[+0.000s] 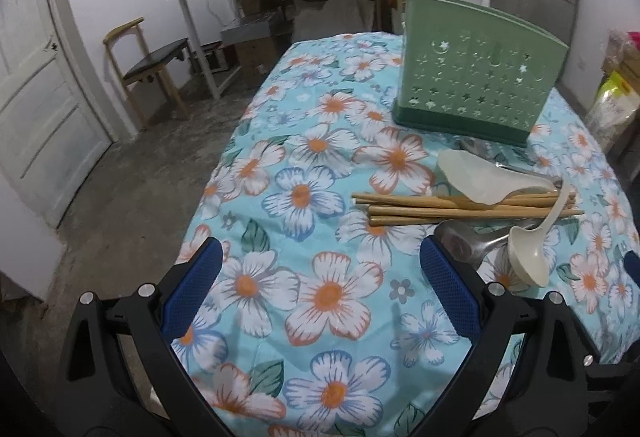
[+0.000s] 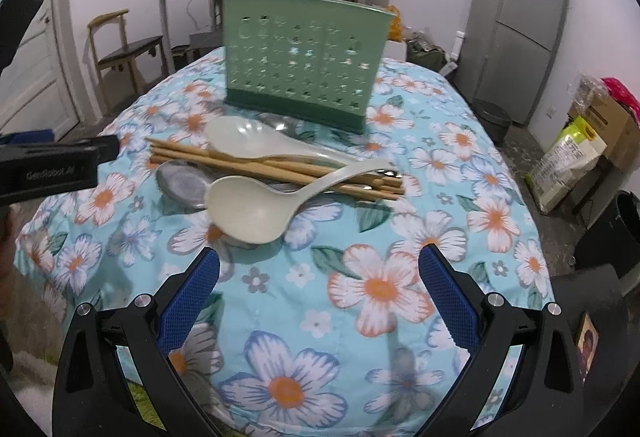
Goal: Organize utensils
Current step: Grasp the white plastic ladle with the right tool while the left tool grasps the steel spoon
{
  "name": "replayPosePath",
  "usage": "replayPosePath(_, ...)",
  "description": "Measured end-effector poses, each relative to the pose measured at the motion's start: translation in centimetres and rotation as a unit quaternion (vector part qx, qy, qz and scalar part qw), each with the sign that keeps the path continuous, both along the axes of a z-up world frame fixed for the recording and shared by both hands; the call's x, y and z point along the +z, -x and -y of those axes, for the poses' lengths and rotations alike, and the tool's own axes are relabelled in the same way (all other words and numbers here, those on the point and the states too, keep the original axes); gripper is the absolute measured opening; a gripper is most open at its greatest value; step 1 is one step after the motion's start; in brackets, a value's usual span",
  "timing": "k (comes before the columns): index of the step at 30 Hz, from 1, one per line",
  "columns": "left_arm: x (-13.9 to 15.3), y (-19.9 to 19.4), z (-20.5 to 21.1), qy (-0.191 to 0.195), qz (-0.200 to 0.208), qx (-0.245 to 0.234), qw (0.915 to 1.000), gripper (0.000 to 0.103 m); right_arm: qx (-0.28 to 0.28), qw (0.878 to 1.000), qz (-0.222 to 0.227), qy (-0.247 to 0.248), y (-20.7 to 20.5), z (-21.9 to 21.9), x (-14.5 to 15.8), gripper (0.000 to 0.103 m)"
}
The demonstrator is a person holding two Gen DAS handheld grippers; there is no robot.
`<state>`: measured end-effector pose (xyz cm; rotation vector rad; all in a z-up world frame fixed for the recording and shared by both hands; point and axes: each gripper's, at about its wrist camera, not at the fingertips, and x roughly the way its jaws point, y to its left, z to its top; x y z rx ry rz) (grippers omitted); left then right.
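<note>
— Floral tablecloth [image 2: 384, 289] covers the table; grey fridge [image 2: 516, 21] stands upper right of the right wrist view. Utensils?

— Piled mid-frame: wooden chopsticks [image 2: 280, 167], a pale rice paddle [image 2: 256, 143] across them, a cream ladle [image 2: 248, 211] in front, a steel spoon [image 2: 182, 183] at its left. Green perforated holder [image 2: 302, 61] upright just behind the pile.

— Claws?

— Right gripper [image 2: 320, 297]: jaws spread wide, nothing between, low centre over cloth. Left gripper [image 1: 318, 289]: likewise spread, empty, bottom of its frame, pile toward centre right.
</note>
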<state>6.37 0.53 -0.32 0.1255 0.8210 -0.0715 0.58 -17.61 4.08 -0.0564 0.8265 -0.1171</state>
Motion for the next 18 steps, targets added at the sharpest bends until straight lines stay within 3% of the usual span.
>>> replayPosePath(4, -0.1, -0.2, -0.7, 0.062, -0.006, -0.037, 0.9974, 0.096, 0.027, 0.999, 0.014, 0.012, 0.1, -1.1, 0.1, 0.097)
replayPosePath(8, 0.0, -0.3, -1.3, 0.138, -0.005, -0.061, 0.9885, 0.096, 0.043, 0.998, 0.029, 0.035, -0.3, -2.1, 0.4, 0.097)
replayPosePath(12, -0.4, -0.6, -1.5, 0.177, -0.012, -0.066, 0.9819, 0.096, 0.065, 0.996, 0.036, 0.044, -0.6, -3.2, 0.5, 0.097)
replayPosePath(14, -0.7, -0.8, -1.4, 0.184, -0.016, -0.074, 0.98, 0.096, 0.08, 0.994, 0.034, 0.06, -0.8, -3.9, 0.1, 0.092)
replayPosePath(18, -1.1, -1.1, -1.5, 0.199, -0.02, -0.087, 0.9758, 0.096, 0.095, 0.992, 0.015, 0.086, -1.6, -4.8, -1.0, 0.072)
